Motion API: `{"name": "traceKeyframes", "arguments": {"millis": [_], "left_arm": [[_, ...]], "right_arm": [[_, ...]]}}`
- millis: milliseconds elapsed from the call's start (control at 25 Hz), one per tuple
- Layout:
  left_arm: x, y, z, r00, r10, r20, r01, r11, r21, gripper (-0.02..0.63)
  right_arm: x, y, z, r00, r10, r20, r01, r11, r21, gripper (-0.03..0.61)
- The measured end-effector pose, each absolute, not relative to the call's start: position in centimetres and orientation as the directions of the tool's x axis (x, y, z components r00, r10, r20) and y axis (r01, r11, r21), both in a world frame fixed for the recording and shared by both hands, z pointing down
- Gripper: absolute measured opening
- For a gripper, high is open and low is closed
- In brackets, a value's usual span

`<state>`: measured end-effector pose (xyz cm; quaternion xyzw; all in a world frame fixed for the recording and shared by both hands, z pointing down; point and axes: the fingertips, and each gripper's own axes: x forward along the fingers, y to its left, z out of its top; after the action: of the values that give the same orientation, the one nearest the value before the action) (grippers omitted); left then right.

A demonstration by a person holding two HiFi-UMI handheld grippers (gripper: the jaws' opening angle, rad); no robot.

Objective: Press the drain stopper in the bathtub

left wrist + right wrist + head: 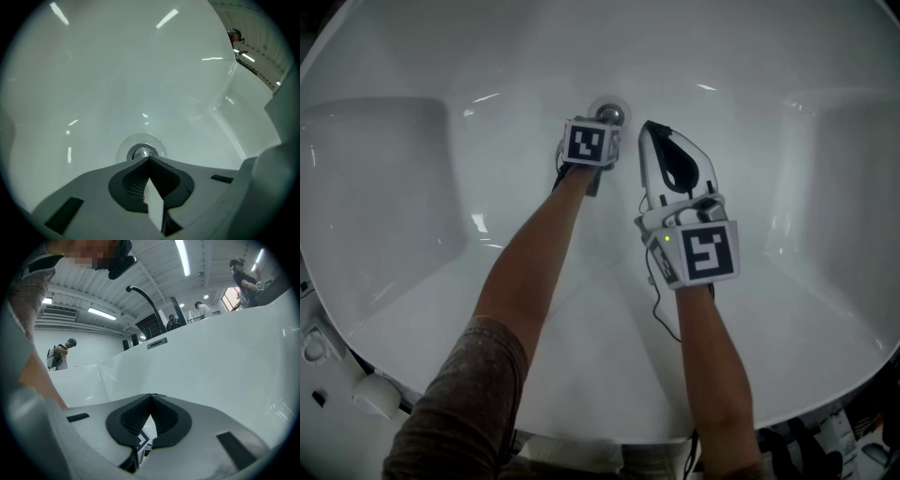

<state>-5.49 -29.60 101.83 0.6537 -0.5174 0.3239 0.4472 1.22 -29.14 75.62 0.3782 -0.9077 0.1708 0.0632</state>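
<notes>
Head view, white bathtub (441,84), left claw (605,129) clenched at drain stopper (610,114), right claw (649,127) clenched, strip-lit ceiling (154,284)

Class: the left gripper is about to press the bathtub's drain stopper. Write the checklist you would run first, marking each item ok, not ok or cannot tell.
1. Drain stopper in clear view, nothing lying on it: ok.
2. Left gripper jaws together with nothing between them, giving a single tip for pushing: ok.
3. Its tip lined up with the stopper: ok; in the left gripper view it sits at the stopper's near edge.
4. Tip touching the stopper: cannot tell.
5. Right gripper out of the way: ok; jaws together, empty, facing the bathtub wall.
6. Stopper up or already down: cannot tell.
</notes>
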Motion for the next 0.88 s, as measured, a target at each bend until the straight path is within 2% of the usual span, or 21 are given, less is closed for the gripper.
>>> {"name": "traceKeyframes", "arguments": {"millis": [280, 880], "left_arm": [[-5.7, -29.3, 95.8, 0.241, -0.439, 0.865, -0.967, -0.028, 0.255, 0.003], [-7.5, -25.9, 75.1, 0.207, -0.486, 0.849, -0.972, -0.005, 0.234, 0.003]], "right_arm": [[2.1, -28.9, 72.1, -0.695, -0.673, 0.253, -0.719, 0.657, -0.228, 0.002], [1.8, -25.0, 57.3, -0.671, -0.695, 0.257, -0.741, 0.636, -0.215, 0.002]]}}
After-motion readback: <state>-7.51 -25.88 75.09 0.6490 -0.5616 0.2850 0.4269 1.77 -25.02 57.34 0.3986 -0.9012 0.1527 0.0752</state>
